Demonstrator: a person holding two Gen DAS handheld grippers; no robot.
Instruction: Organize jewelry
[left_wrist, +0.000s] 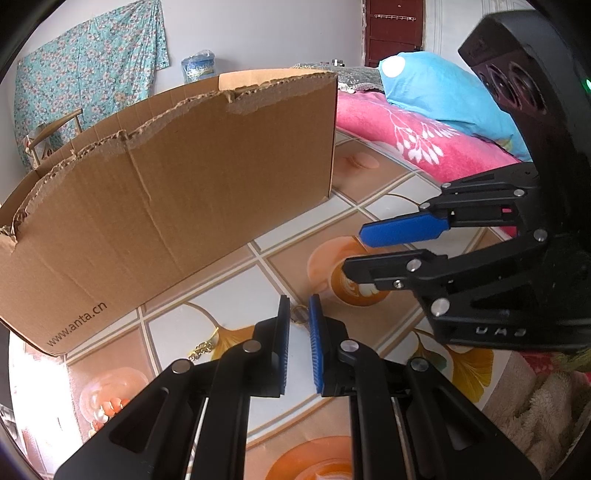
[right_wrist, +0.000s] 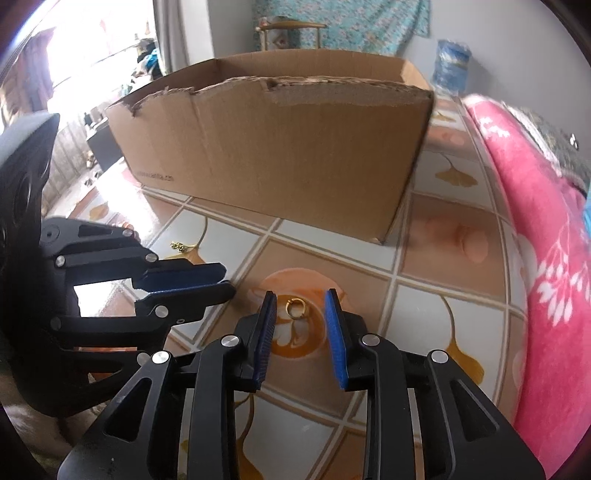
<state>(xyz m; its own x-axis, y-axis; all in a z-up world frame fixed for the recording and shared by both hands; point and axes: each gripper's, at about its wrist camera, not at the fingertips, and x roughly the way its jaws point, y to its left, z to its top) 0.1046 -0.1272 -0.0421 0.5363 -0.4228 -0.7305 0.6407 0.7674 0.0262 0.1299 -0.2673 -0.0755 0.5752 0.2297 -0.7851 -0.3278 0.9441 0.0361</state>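
My right tongs gape around a tiny, light, slippery gold ring on the counter; pinch its rim. Left tongs closed, empty.

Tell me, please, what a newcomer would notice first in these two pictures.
A large brown cardboard box with a torn top edge stands at the back of the tiled tabletop. A small gold ring lies on the table between the open fingers of the right gripper.
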